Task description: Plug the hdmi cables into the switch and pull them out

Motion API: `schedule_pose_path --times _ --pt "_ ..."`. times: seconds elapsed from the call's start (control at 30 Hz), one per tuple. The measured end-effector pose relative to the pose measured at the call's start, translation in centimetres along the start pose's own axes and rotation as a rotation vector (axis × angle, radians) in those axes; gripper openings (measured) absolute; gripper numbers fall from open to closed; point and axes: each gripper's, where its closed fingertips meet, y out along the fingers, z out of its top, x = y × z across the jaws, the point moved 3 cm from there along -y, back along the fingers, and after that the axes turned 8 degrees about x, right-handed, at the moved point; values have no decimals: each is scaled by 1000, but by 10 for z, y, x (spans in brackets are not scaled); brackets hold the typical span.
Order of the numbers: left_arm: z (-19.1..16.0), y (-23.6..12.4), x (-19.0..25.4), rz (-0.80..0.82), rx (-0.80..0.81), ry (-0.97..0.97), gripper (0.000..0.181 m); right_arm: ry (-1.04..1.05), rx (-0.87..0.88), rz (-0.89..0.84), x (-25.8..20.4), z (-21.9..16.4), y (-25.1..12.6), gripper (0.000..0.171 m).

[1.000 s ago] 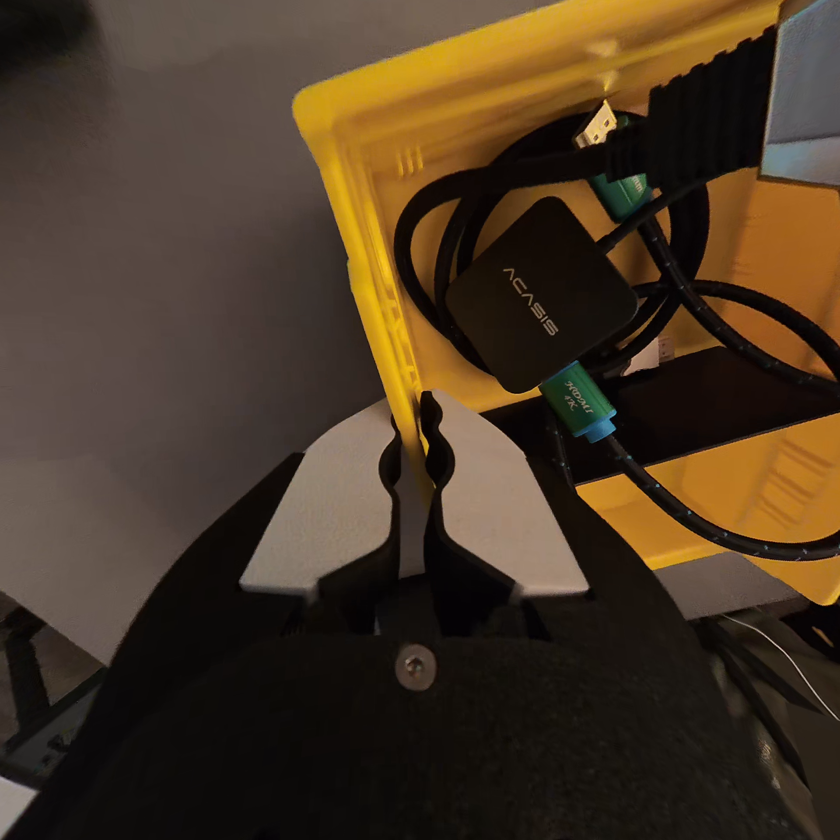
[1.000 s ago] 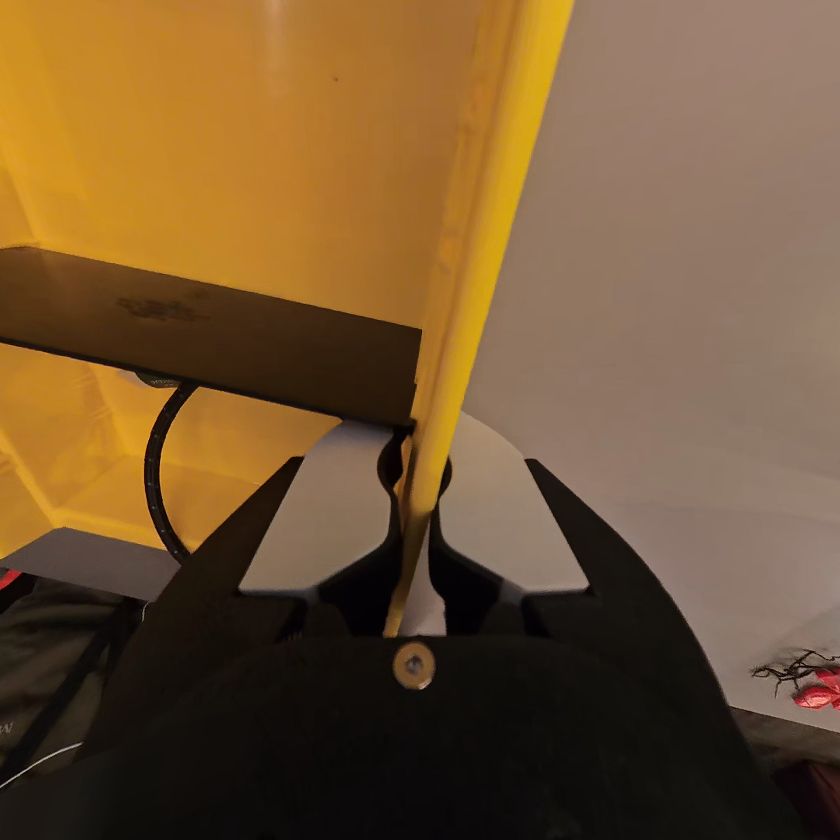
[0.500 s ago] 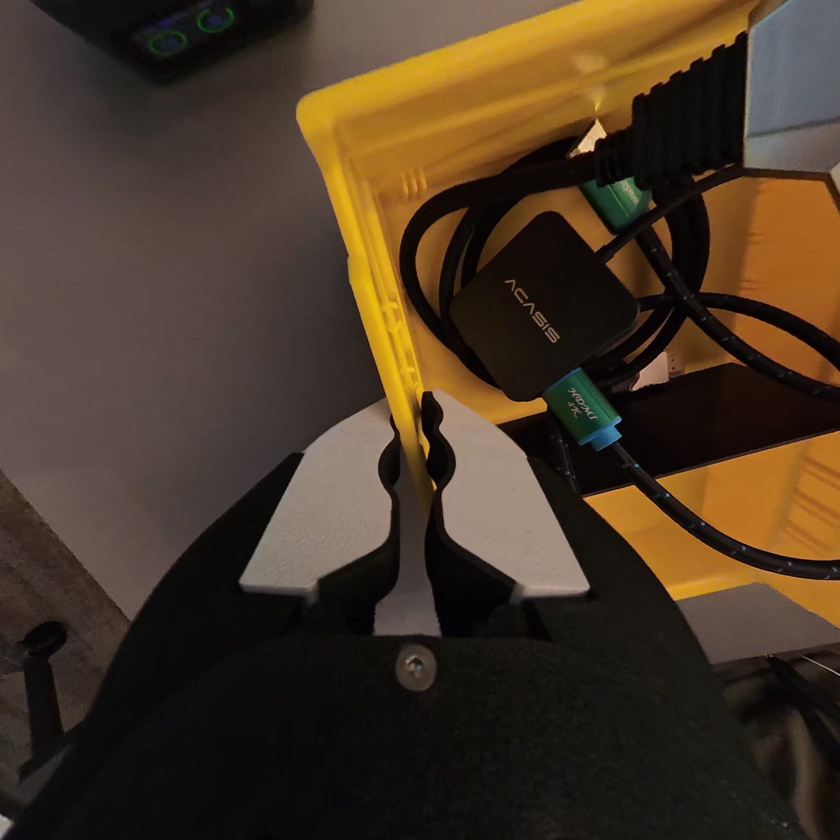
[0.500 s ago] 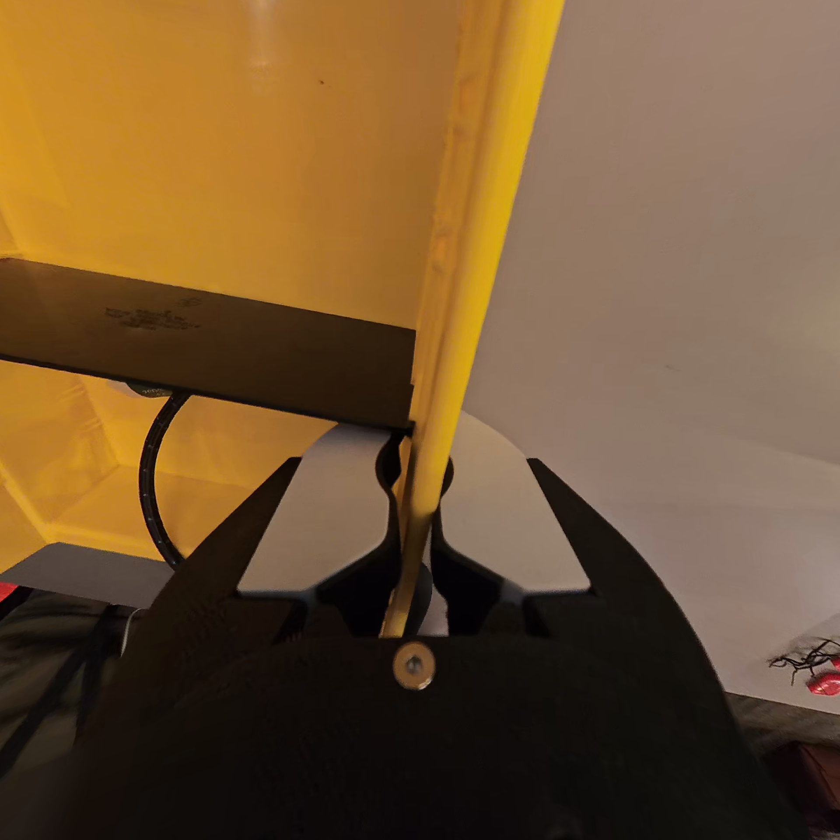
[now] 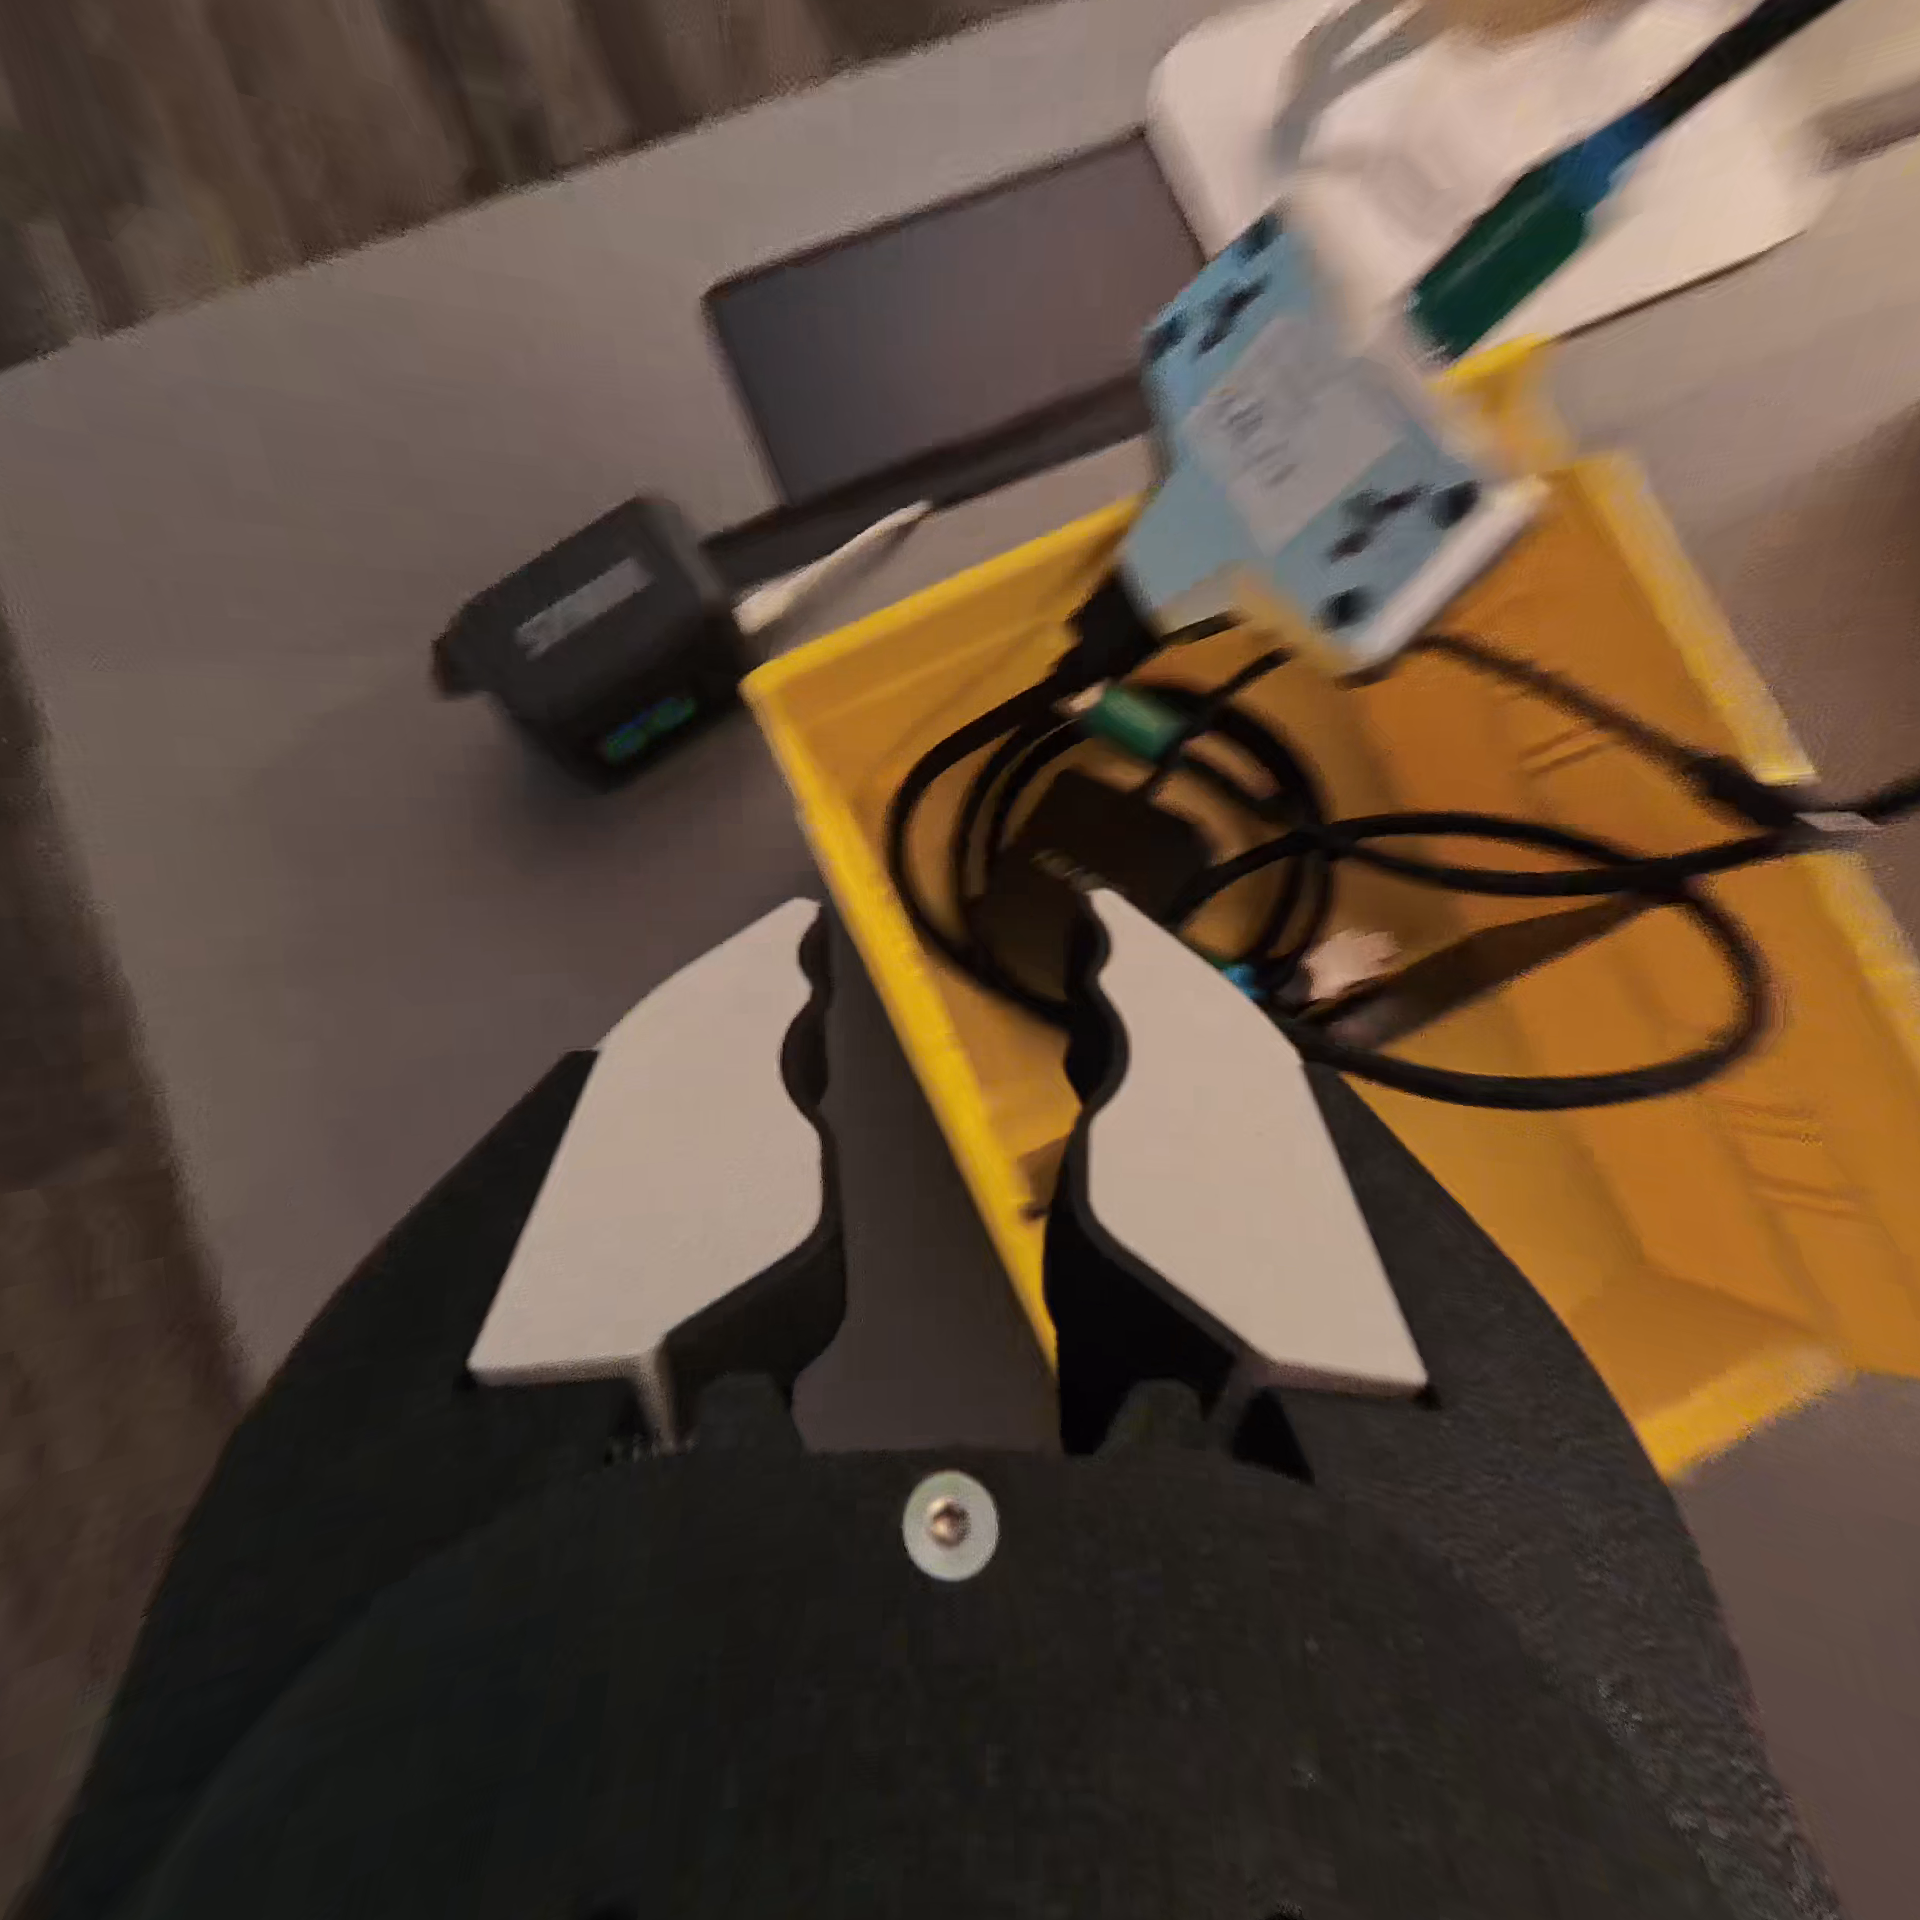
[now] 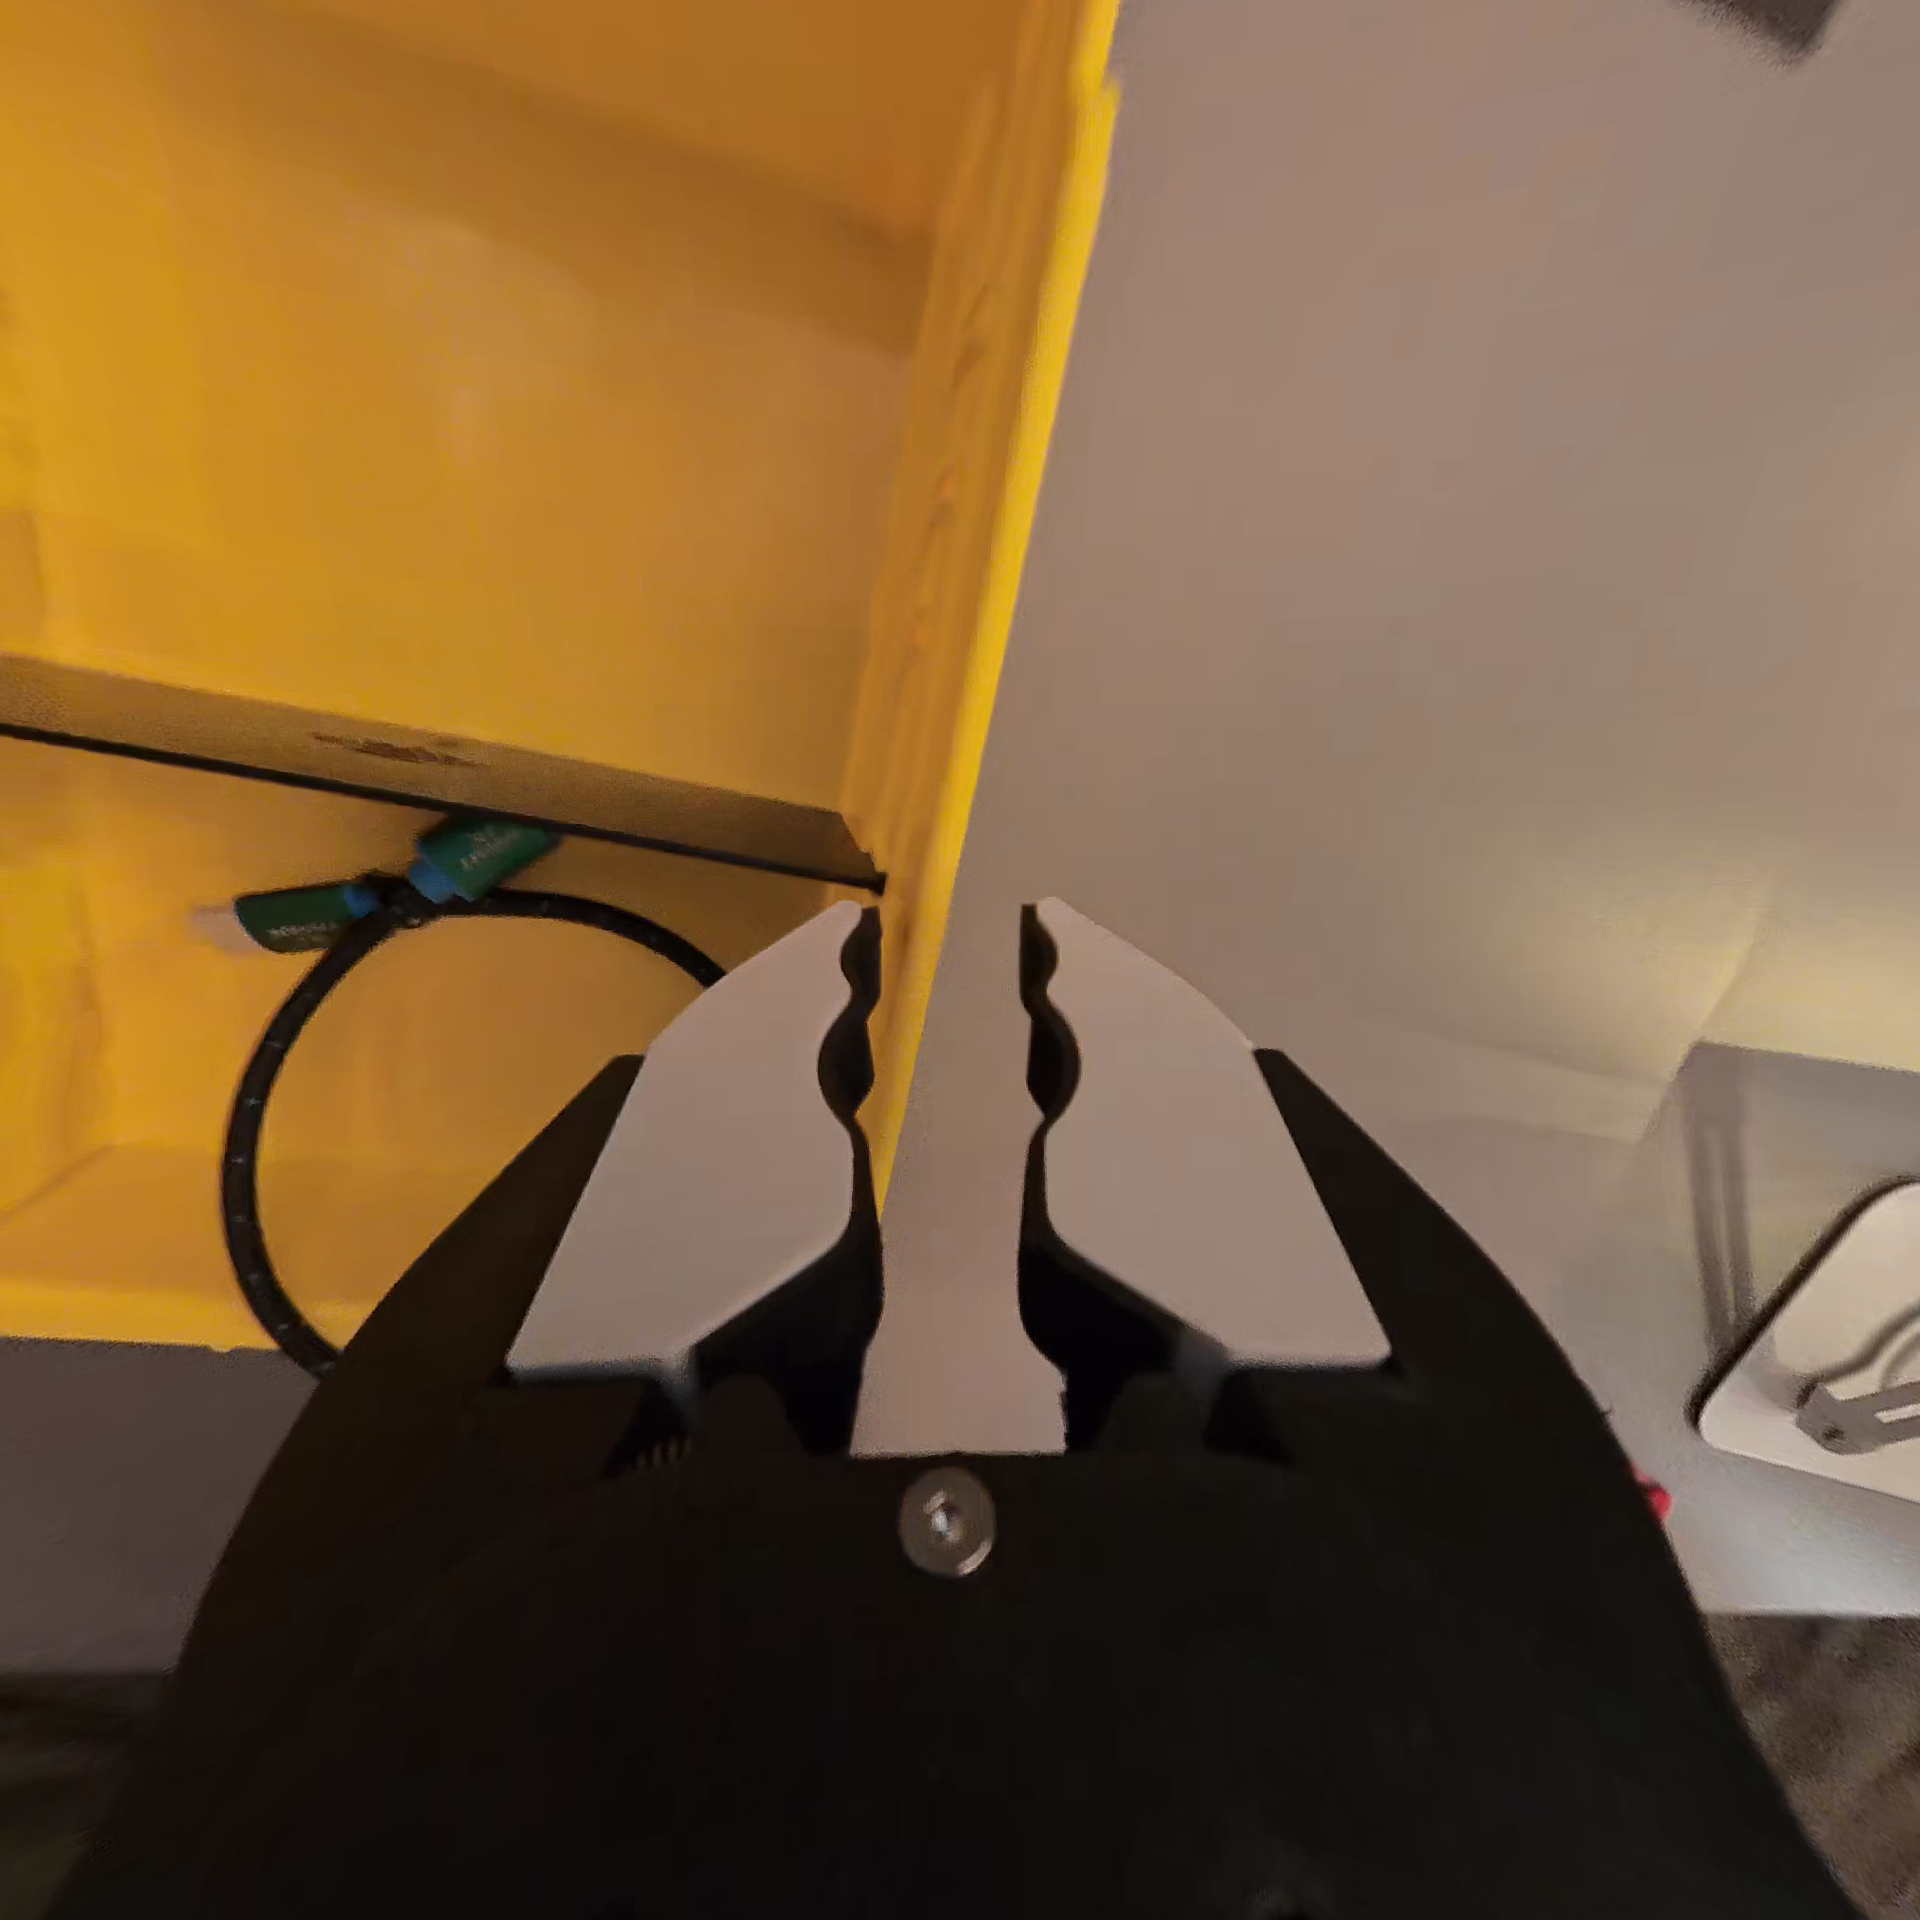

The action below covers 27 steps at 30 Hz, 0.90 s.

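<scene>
A yellow bin (image 5: 1558,1247) sits on the grey table. In it lie the black square switch (image 5: 1101,831), black HDMI cables (image 5: 1558,1091) and a green plug (image 5: 1138,722). My left gripper (image 5: 954,904) is open and straddles the bin's left wall (image 5: 914,987) without pressing on it. My right gripper (image 6: 943,906) is open around the bin's right wall (image 6: 997,520), which runs close to the left finger (image 6: 748,1091). The right wrist view shows two green plugs (image 6: 478,857) and a black cable loop (image 6: 312,1039) inside the bin. The left wrist view is blurred.
A black box with green lights (image 5: 603,644) and a dark flat screen (image 5: 935,343) lie on the table behind the bin. A blurred pale blue block (image 5: 1309,468) hangs over the bin's far edge. A dark flat panel (image 6: 416,748) crosses the bin. A white device (image 6: 1829,1340) sits right. The tips of one gripper are about 65 cm away from the tips of the other. The black square switch (image 5: 1101,831) is closer to my left gripper, around 10 cm from its tips; the right tips are 60 cm off. My left gripper's tips are some 12 cm from the green plug (image 5: 1138,722).
Both grippers were shut on the bin's walls and have opened, letting them go. The bin now rests lower on the table, and the left view has swung up and back.
</scene>
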Motion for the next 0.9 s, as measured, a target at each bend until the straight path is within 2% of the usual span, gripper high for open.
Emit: schedule_pose_path --times 0.07,0.13,0.27,0.33,0.37,0.4,0.43,0.53,0.6,0.67,0.73,0.8,0.9 --pt "11 -6 24 -114 95 30 52 -12 139 -24 -1 14 -27 26" --pt "18 -4 40 -119 157 139 66 -51 334 -55 -8 33 -62 26" --pt "25 20 61 -22 170 387 83 -192 866 -26 -49 71 -155 27" --pt "31 34 68 62 184 481 83 -221 1164 -32 -72 80 -201 27" --pt "36 41 71 97 199 509 82 -229 1294 -52 -81 81 -219 31" --pt "39 48 74 123 200 534 82 -262 1424 -81 -90 83 -237 41" --pt "41 57 76 139 181 551 79 -263 1497 -121 -95 85 -251 45" --pt "42 82 73 221 95 566 85 -239 1505 -154 -107 91 -264 52" --pt "41 94 65 283 64 582 77 -247 1522 -77 -120 91 -262 60" --pt "37 105 58 314 29 581 70 -298 1536 3 -133 89 -253 59" --pt "37 110 58 317 48 587 58 -393 1552 11 -146 93 -242 59" --pt "40 110 59 349 70 628 54 -505 1529 -105 -152 97 -228 58" --pt "36 119 57 380 11 680 61 -645 1476 -363 -154 103 -214 52"
